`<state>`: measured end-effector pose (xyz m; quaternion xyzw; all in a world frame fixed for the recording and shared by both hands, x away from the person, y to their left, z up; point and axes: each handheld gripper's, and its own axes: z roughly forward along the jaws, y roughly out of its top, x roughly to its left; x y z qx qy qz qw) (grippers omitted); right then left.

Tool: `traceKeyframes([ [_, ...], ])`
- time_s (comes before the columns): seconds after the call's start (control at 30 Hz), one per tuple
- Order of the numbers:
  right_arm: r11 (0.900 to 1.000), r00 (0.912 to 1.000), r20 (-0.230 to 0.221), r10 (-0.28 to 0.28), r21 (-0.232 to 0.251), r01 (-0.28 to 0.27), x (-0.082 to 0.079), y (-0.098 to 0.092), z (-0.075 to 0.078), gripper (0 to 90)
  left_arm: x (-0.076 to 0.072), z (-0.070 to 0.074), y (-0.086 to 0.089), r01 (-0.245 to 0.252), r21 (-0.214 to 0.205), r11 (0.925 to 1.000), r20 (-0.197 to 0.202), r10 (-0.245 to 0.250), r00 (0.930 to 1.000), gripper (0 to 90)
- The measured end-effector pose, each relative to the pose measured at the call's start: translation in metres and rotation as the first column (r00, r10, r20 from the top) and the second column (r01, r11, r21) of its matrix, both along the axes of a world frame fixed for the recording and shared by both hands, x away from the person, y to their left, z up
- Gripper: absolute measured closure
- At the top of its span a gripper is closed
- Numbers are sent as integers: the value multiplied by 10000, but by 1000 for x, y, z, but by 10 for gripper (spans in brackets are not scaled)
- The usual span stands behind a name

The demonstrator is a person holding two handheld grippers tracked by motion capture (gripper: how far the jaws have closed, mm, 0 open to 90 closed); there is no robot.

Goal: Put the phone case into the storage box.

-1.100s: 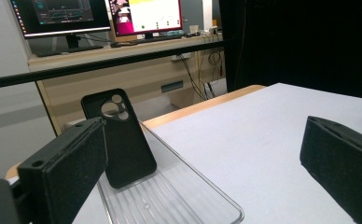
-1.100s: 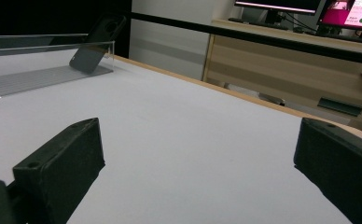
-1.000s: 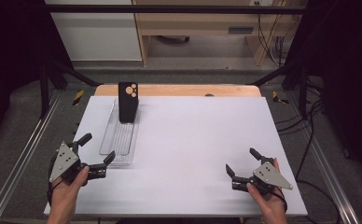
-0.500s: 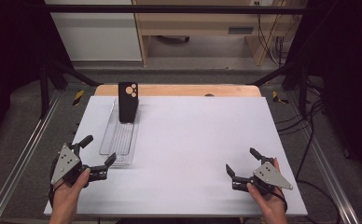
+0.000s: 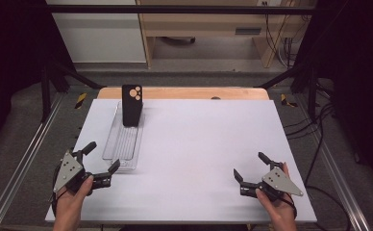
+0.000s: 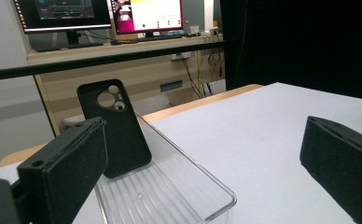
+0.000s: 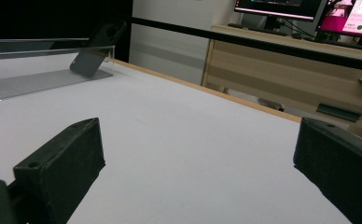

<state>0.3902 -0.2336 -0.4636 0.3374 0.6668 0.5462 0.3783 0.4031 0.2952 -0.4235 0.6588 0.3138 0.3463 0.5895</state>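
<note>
Near the worktop's front left corner, the left gripper rests with jaws apart, just beside the tray's near end. The tray's long axis runs front to back along the left edge. At its far end the phone case leans upright, camera holes uppermost; its foot blurs behind the clear wall. The right gripper sits open, empty, near the front right corner.

Two hands hold grippers low over the table's near edge. The left gripper sits near the near-left corner, jaws spread wide; the right gripper near the near-right corner, likewise agape.
</note>
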Motion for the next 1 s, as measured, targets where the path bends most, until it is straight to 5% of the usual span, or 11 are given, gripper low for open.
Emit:
traceKeyframes([
  [1.0, 9999, 9999, 48, -105, 112, 104, 1, -5, -1, 21, -6, -22, 3, -170, -276, 9995, 168, 174, 9997, 4],
])
